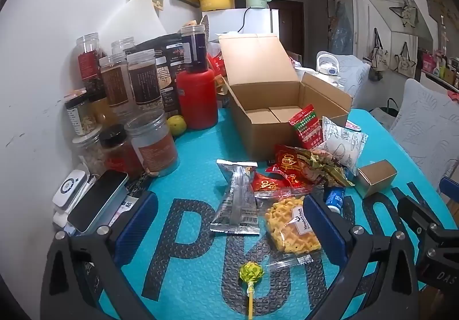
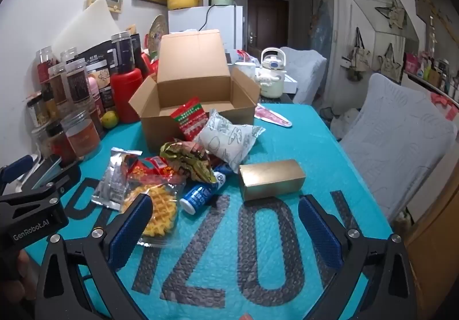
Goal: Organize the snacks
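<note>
An open cardboard box [image 1: 287, 102] [image 2: 198, 107] stands empty on the teal mat. In front of it lies a heap of snacks: a red-green packet [image 1: 308, 127], a white patterned pouch [image 2: 229, 139], gold-wrapped sweets [image 2: 189, 159], red packets [image 1: 269, 185], a silver packet [image 1: 238, 199], a waffle packet [image 1: 289, 225] [image 2: 160, 205], a small blue-white bottle [image 2: 198, 196] and a gold box [image 2: 271, 179]. A green lollipop [image 1: 252, 274] lies nearest. My left gripper [image 1: 229, 219] hovers open over the silver and waffle packets. My right gripper [image 2: 226, 222] is open over bare mat, short of the gold box.
Several jars [image 1: 143, 81], a red canister [image 1: 196, 99] and a green fruit [image 1: 176, 124] crowd the wall on the left. A metal tin [image 1: 97, 205] lies by the left finger. A grey-covered chair [image 2: 396, 147] stands at the table's right edge. A white kettle-shaped bottle [image 2: 272, 76] sits behind the box.
</note>
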Available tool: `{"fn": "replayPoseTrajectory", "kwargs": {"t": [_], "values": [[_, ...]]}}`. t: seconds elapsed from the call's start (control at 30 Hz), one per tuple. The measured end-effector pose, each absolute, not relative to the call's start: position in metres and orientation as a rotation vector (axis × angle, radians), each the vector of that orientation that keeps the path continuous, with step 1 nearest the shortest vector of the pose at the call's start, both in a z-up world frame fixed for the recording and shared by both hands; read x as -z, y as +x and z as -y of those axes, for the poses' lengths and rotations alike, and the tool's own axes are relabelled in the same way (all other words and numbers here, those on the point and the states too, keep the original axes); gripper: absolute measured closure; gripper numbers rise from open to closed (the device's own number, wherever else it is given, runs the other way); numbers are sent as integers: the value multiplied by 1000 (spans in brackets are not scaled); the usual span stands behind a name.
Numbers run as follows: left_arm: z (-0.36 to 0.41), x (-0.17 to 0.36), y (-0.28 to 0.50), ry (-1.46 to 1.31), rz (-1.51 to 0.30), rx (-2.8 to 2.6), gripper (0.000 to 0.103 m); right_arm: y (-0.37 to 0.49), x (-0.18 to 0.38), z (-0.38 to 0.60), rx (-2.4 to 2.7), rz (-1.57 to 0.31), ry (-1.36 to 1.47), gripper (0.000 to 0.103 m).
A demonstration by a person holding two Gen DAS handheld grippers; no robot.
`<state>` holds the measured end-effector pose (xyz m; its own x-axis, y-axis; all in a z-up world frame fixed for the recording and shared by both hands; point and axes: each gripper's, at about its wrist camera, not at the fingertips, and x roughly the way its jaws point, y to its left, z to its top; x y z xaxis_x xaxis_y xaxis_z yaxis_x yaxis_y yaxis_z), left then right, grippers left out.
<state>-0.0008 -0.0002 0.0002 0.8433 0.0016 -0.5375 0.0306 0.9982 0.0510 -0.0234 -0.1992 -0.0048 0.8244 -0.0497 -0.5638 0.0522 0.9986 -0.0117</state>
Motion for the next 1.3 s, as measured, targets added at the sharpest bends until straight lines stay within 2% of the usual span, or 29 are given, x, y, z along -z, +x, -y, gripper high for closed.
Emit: {"fn": "replayPoseTrajectory", "kwargs": {"t": [1.3], "values": [[0, -7, -7, 42, -566, 68, 0, -28, 2, 194, 40, -584, 0, 0]]}}
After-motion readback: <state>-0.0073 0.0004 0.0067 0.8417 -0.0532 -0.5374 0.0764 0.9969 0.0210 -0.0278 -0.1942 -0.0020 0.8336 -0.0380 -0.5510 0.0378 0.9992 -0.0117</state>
